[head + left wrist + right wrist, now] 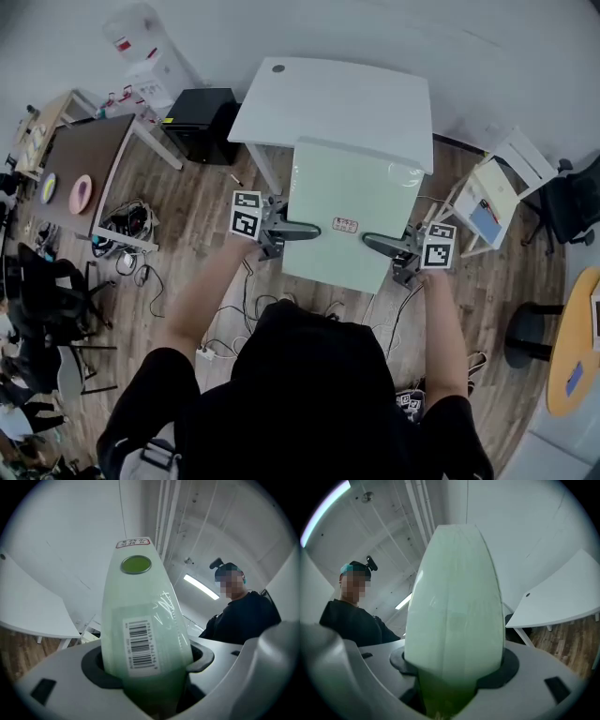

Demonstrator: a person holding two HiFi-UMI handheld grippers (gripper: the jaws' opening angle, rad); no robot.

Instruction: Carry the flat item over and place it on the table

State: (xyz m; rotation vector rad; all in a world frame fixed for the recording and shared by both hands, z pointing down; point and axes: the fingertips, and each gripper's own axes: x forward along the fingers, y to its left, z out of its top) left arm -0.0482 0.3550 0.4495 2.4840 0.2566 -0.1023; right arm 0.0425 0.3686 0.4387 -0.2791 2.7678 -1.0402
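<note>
Looking down, the room has a wood floor and a white wall on the far side. On the far left stands a brown table with a pink plate and a yellow plate on it. Loose wires lie on the floor just beside it. Next comes a black box, down on the floor by the left end of the white table. A small dark dot sits near that table's far left corner.

The left claw is closed on the left edge of the green board. Its jaws press on the board from both sides, close to a bar code sticker.

The board is flat and level, up in the air in the middle of the room, in front of the person. Its far edge reaches over the near edge of the white table. I cannot tell if they touch.

The right claw is closed on the right edge of the board.

To the right stands a white chair, then a black chair. A round yellow table is at the far right.
</note>
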